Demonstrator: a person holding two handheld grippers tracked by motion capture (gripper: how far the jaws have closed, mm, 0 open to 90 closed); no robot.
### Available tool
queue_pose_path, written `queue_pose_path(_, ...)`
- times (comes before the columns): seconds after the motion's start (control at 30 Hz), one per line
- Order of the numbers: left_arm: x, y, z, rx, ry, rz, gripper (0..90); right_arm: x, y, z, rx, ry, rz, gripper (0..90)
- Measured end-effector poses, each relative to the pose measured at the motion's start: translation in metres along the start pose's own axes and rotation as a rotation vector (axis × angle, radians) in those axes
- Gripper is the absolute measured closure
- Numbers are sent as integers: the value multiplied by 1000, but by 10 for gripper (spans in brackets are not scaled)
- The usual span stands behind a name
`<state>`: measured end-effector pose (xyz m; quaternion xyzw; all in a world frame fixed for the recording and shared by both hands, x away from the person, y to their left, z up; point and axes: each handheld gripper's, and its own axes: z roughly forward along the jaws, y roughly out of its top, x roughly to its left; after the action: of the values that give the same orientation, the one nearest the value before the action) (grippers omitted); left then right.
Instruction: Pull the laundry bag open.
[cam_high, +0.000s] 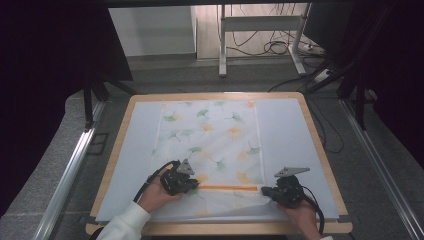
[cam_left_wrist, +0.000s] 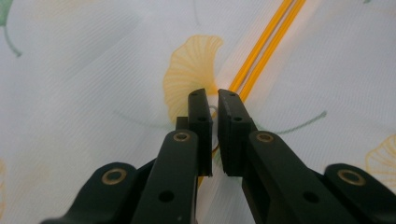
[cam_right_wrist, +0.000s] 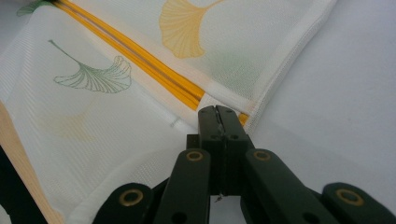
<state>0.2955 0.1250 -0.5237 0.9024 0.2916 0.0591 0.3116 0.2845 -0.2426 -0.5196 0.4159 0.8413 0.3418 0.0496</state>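
- A white mesh bag (cam_high: 210, 145) printed with green and yellow ginkgo leaves lies flat down the middle of the bench (cam_high: 320, 150), its far end near the far edge and its near end close to the person.
- An orange zipper (cam_high: 227, 188) runs left to right across the bag close to its near end, between the two grippers.
- The right hand-held gripper (cam_high: 263, 190) sits at the zipper's right end; in the right gripper view its jaws are pressed tight together right at the end of the zipper (cam_right_wrist: 140, 60), at the bag's stitched edge.
- The left hand-held gripper (cam_high: 196, 185) sits at the zipper's left end; in the left gripper view its jaws stand nearly together with a thin slit between them, over the zipper (cam_left_wrist: 266, 42), and whether they pinch anything I cannot tell.
- A pale sheet (cam_high: 285, 125) covers the bench top under the bag, with the wooden rim showing around it.
- A white sleeve (cam_high: 125, 222) shows at the near left corner.
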Motion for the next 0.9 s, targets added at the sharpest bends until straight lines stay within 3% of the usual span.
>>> queue_pose_path(0.9,17,-31,-23,2,50,-68,853,0,0,0,-2,1,-3,895)
